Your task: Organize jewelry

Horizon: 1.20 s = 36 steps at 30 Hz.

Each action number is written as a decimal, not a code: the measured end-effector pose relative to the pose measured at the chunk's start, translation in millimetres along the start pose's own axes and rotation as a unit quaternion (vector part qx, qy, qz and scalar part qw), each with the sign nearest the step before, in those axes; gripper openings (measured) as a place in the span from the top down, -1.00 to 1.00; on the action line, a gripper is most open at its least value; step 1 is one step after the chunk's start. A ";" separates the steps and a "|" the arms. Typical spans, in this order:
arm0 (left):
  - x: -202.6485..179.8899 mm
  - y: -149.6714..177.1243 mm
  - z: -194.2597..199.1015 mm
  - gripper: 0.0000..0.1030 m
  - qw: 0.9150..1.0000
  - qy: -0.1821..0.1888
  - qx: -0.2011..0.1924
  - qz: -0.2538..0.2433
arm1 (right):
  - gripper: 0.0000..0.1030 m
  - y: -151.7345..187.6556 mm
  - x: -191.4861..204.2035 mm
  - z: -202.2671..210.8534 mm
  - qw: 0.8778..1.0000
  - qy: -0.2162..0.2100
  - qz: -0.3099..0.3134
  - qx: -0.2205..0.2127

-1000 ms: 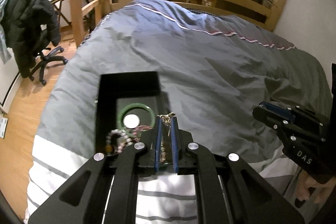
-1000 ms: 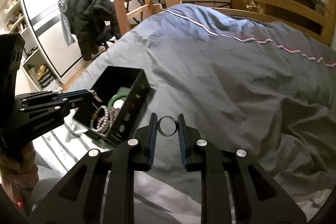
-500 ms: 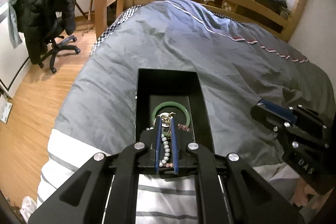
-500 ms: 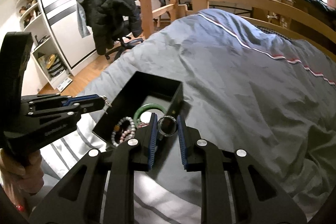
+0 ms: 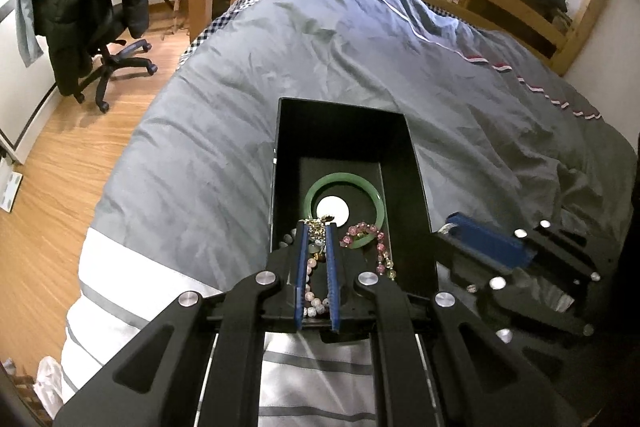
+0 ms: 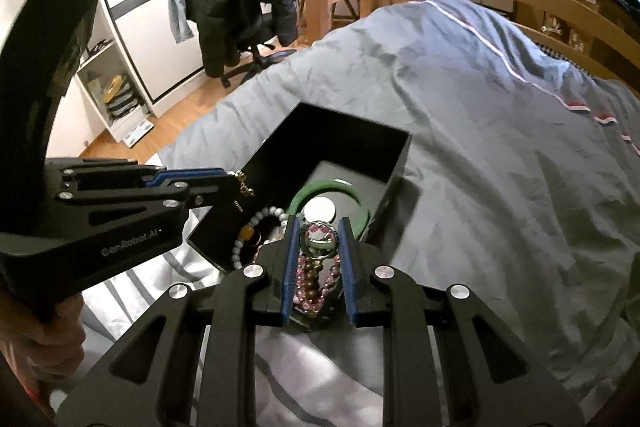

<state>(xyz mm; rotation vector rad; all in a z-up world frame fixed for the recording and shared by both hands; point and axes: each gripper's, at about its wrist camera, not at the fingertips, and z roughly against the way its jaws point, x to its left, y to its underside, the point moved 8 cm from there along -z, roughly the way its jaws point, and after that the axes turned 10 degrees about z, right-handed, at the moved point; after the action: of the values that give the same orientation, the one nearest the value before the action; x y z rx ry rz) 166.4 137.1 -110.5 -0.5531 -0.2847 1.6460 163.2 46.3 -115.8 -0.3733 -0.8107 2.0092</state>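
Both grippers hang over the near end of the box point(image 5: 418, 187), which sits on the near part of the bed point(image 5: 240, 115). Your right gripper point(image 6: 319, 231) pinches a metal ring point(image 6: 316, 235) between its pads, directly above the pink beads point(image 6: 308, 291) and the green bangle point(image 6: 328, 187). Your left gripper point(image 5: 316, 227), jaws nearly pressed together, pinches a small gold chain point(image 5: 320, 225); in the right view that chain point(image 6: 243, 183) dangles from the tips just over the box's left wall.

To do the drop well, I'd judge that you should lower each piece until it is below the rim before letting go, so nothing bounces onto the bedding. Release one at a time. Aim the ring at bare floor beside the bangle rather than onto the bead pile, where it could roll under a strand. Let the chain's free end touch down first, then ease the pads apart so it coils instead of snagging.

Farther in, the bangle lies flat around a white disc point(image 5: 333, 207), and the far half of the box is bare. The box's long axis runs from you toward the far end of the bed, open side up, so there is room beyond the bangle.
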 end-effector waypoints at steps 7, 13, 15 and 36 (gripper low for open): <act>9.7 -3.3 -1.2 0.15 0.999 -0.031 -0.010 0.007 | 0.58 4.3 -1.6 -10.6 1.000 0.001 -0.008 0.006; 19.5 -11.7 12.7 0.01 0.998 -0.043 -0.034 0.033 | -0.38 0.9 -9.5 4.9 1.000 0.026 -0.010 -0.012; 23.9 -16.1 26.3 -0.14 0.995 -0.071 -0.056 0.034 | -0.57 -2.6 -12.9 13.8 0.999 0.044 -0.010 -0.019; 37.4 42.9 134.2 -0.78 0.987 -0.119 -0.113 -0.003 | -0.93 13.6 8.6 122.5 0.997 0.063 -0.043 -0.020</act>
<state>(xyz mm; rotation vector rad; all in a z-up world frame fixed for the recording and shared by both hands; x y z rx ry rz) 58.7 184.3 -24.4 -0.5242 -0.6535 1.6867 83.1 -0.2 -34.1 -0.4758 -0.7746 1.8723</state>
